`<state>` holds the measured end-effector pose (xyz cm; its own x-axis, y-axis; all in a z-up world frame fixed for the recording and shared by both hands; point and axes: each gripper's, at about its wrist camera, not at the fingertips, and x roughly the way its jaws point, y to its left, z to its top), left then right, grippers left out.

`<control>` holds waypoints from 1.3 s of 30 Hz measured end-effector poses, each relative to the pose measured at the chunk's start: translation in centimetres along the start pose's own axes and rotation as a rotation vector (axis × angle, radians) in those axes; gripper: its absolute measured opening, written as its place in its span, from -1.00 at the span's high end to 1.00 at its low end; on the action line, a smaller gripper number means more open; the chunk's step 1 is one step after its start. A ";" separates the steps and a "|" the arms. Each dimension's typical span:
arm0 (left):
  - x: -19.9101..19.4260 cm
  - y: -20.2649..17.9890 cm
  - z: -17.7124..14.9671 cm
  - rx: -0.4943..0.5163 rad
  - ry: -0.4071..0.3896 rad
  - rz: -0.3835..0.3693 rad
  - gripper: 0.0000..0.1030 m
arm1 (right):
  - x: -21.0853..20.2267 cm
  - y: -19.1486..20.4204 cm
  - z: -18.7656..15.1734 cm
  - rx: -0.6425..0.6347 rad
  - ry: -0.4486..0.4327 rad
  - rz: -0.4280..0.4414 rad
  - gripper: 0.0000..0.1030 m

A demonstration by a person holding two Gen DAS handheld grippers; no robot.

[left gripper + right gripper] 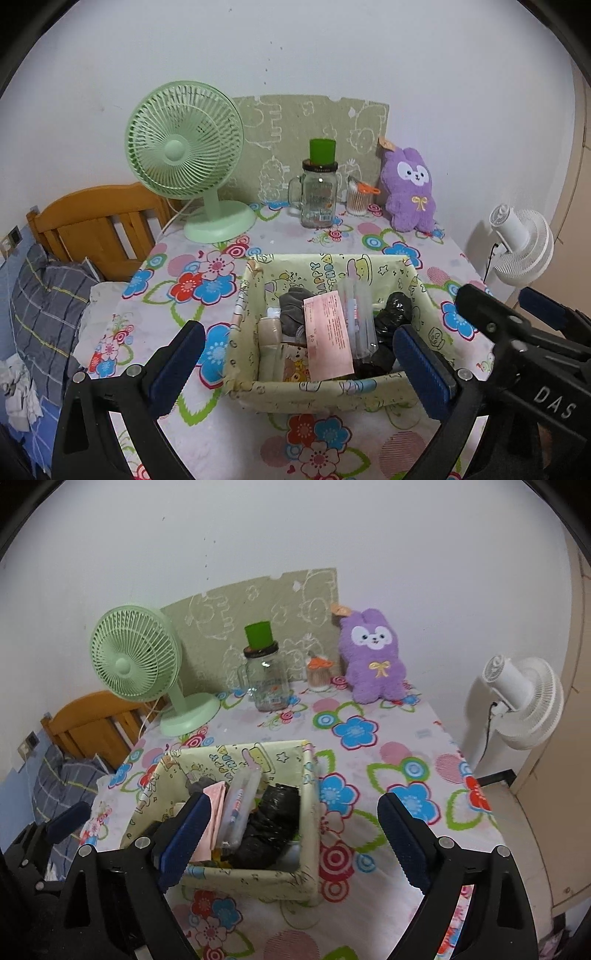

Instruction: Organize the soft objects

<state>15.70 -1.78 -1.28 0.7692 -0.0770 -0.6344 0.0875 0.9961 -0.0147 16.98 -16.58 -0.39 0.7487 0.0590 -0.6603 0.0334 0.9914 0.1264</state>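
A purple plush bunny (408, 188) (373, 661) sits upright against the wall at the table's back right. Near the front stands a fabric-lined box (325, 395) (258, 880) with yellow cartoon print. In it lie a grey soft bundle (291, 306), a pink packet (327, 332), clear tubes and a crumpled black bag (393, 314) (269, 823). My left gripper (301, 369) hovers open before the box, holding nothing. My right gripper (295, 836) is open and empty above the box's right half. It also shows at the right of the left wrist view (509, 299).
A green desk fan (184, 155) stands at the back left. A glass jar mug (317, 195) with a green cup on top and a cotton swab jar (358, 199) stand beside the bunny. A white fan (517, 701) is off the table's right edge, a wooden headboard (96, 225) at left.
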 end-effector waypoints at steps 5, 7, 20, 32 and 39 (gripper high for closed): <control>-1.8 0.4 -0.3 -0.003 -0.023 -0.002 -0.99 | -2.6 -0.6 -0.3 -0.003 -0.034 -0.050 -0.82; -2.8 0.5 -0.5 -0.006 -0.042 0.001 -0.99 | -3.9 -0.8 -0.6 0.002 -0.052 -0.057 -0.82; -9.4 1.1 -1.7 -0.017 -0.149 0.005 -0.99 | -10.7 -0.9 -2.1 -0.006 -0.152 -0.085 -0.94; -13.4 1.3 -4.4 -0.001 -0.203 0.047 -0.99 | -15.3 -1.0 -4.4 -0.009 -0.206 -0.078 -0.95; -14.9 1.4 -5.5 -0.012 -0.227 0.028 -0.99 | -16.7 -0.9 -5.4 -0.014 -0.230 -0.074 -0.98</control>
<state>0.88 0.95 3.89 0.8942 -0.0556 -0.4443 0.0574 0.9983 -0.0095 0.82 -17.80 6.54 0.8757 -0.0404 -0.4812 0.0859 0.9936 0.0728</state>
